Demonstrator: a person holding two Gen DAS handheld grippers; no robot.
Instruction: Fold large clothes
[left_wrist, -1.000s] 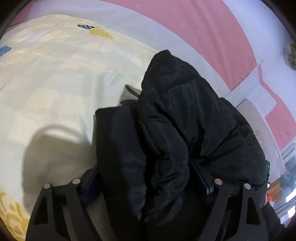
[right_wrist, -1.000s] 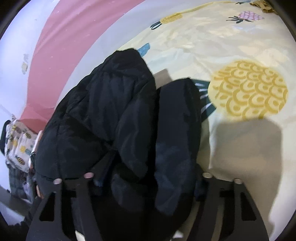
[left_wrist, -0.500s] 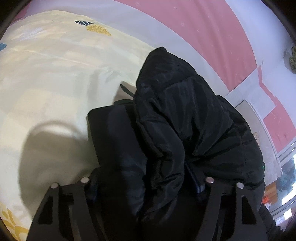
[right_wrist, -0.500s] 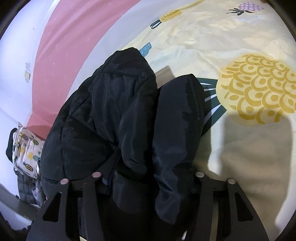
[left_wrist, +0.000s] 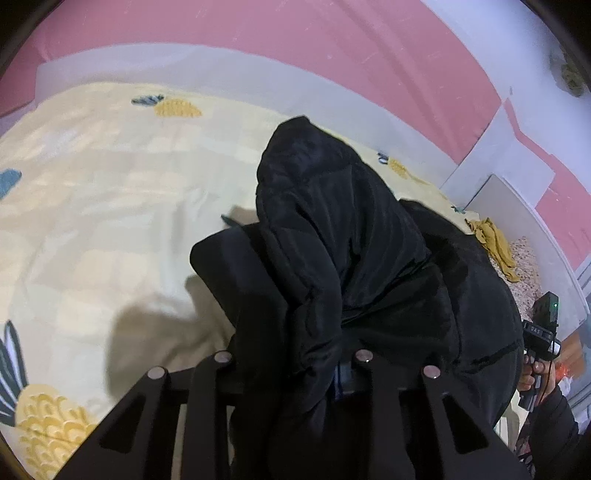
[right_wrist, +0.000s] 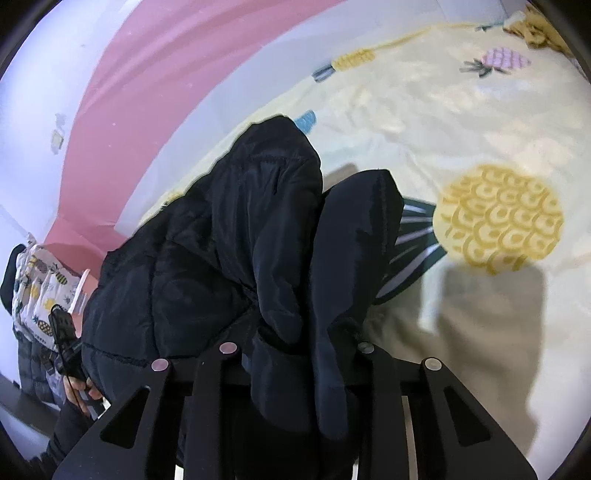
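Observation:
A large black padded jacket (left_wrist: 343, 258) hangs bunched between both grippers above a cream bedsheet with pineapple prints (left_wrist: 110, 206). My left gripper (left_wrist: 291, 365) is shut on a thick fold of the jacket, which hides the fingertips. In the right wrist view the same jacket (right_wrist: 240, 236) drapes forward, one dark sleeve (right_wrist: 354, 251) hanging to the right. My right gripper (right_wrist: 295, 354) is shut on the jacket's bunched fabric. Each view shows the other hand-held gripper past the jacket's edge, in the left wrist view (left_wrist: 539, 339) and in the right wrist view (right_wrist: 64, 343).
The bed (right_wrist: 480, 140) stretches away to a pink and white wall (left_wrist: 332, 55). A yellow cloth (left_wrist: 493, 243) lies at the bed's far right corner. A pineapple-print pillow or bedding (right_wrist: 40, 288) sits at the left in the right wrist view.
Both grippers have lifted and tilted up with the jacket, so more of the bed and wall shows. The jaws have closed in on the fabric.

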